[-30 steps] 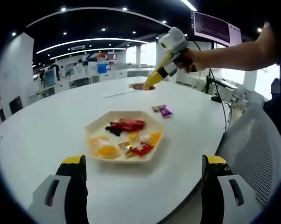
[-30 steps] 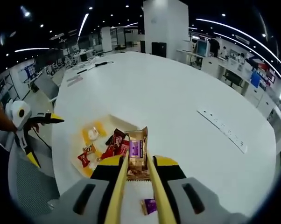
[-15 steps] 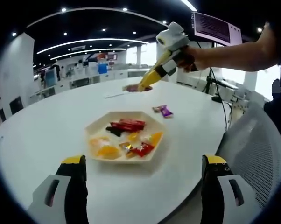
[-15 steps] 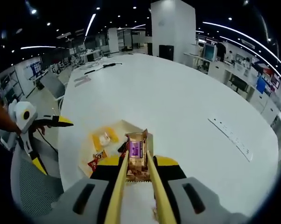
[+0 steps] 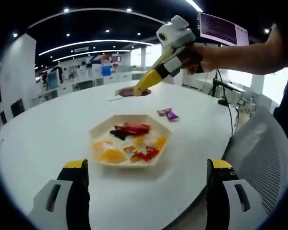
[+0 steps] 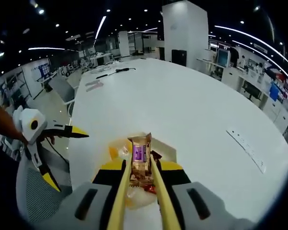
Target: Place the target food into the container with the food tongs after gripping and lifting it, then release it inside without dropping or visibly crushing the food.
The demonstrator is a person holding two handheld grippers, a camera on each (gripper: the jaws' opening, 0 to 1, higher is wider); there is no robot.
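Your right claw [image 6: 139, 165] is clenched on the tongs [image 6: 122, 191]: two yellow blades run up the middle of the right gripper view and pinch a snack bar [image 6: 140, 155] in a tan and purple wrapper. The bar stands upright between the blade tips, at frame centre, wrapper looking uncrushed. Just behind and below it sits the tray [image 6: 165, 147], its pale rim showing right of the bar and more wrapped sweets peeking out beside the blades. Whether the bar is directly over the tray or short of it, I cannot tell from this view.

In the left gripper view that same claw [image 5: 134, 91] comes in from the upper right, held in your hand [image 5: 194, 55], tongs slanting down-left to the bar [image 5: 127, 91], which hangs above the white counter [image 5: 48, 129] beyond the tray's far edge.

Your left claw [image 5: 146, 170] is released, jaws wide apart at the bottom of the frame, holding nothing. In the right gripper view it [image 6: 67, 153] shows at left, yellow tips spread, off the counter edge near a mesh chair [image 6: 31, 201].

The tray [image 5: 98, 128] sits mid-frame on the counter, hexagonal, cream, holding red, orange and yellow wrapped sweets [image 5: 132, 128]. A purple sweet [image 5: 169, 114] lies loose on the counter just right of the tray's upper corner.
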